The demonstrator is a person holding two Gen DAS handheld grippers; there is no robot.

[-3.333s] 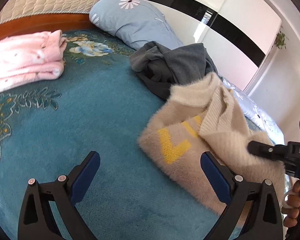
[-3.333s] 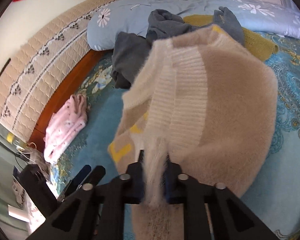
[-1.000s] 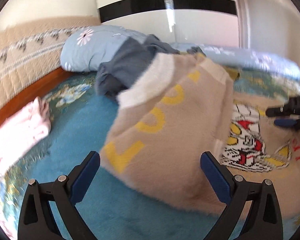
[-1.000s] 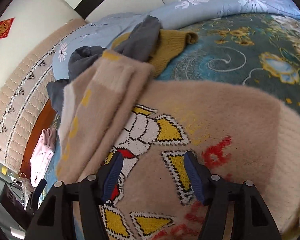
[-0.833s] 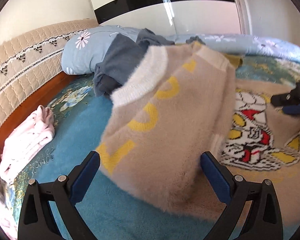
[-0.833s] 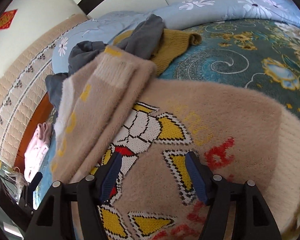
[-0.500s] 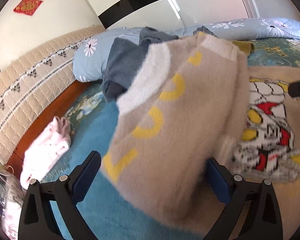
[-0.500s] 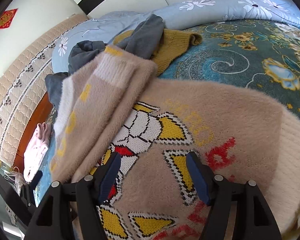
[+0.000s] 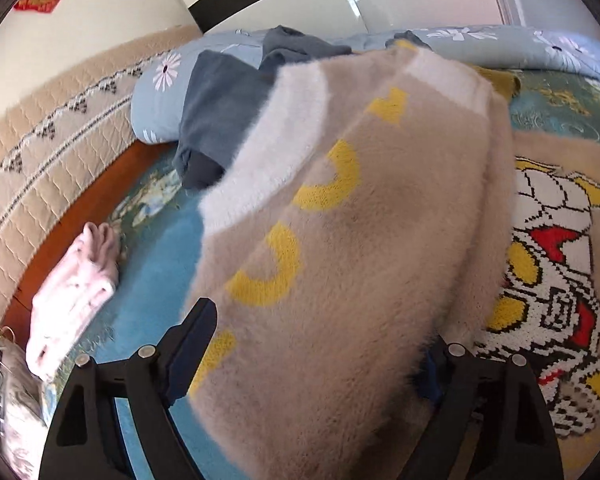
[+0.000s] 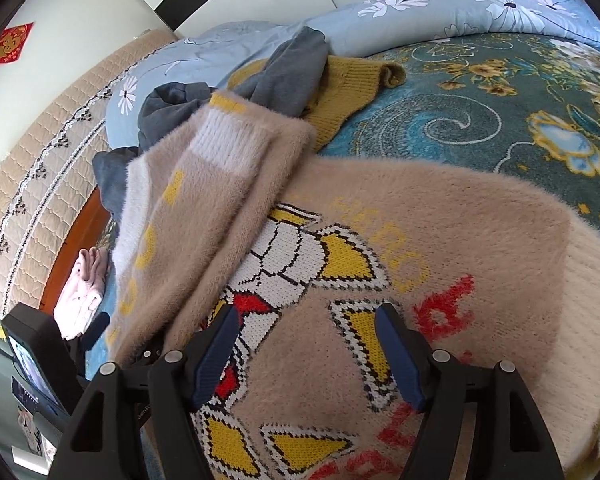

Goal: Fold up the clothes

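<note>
On the bed: the beige sweater [image 10: 440, 240] is lying chest-up on the teal blanket [image 10: 480, 120], its knitted cartoon figure facing me.
Sleeve: one sleeve [image 9: 340, 220], the one with yellow letters and a white cuff, is lying folded in across the body; in the right wrist view it is running diagonally over the left part of the chest.
Left fingers: my left gripper [image 9: 312, 352] is straddling the lower end of that sleeve; its jaws have just been closing, with the fuzzy cloth between them, yet I am seeing the left pad standing clear of the fabric, so I am not calling it a pinch.
Right fingers: my right gripper [image 10: 308, 352] is hanging spread over the cartoon figure, and its jaws have just been opening, gripping nothing.
Done so far: I am judging one sleeve fold as laid, and a folded pink garment [image 9: 72, 288] is sitting near the headboard.
Left to do: the far side, the hem and the final halving are looking unfolded; the grey garment [image 10: 292, 68] and mustard knit [image 10: 348, 92] are waiting in a heap by the pillow.
</note>
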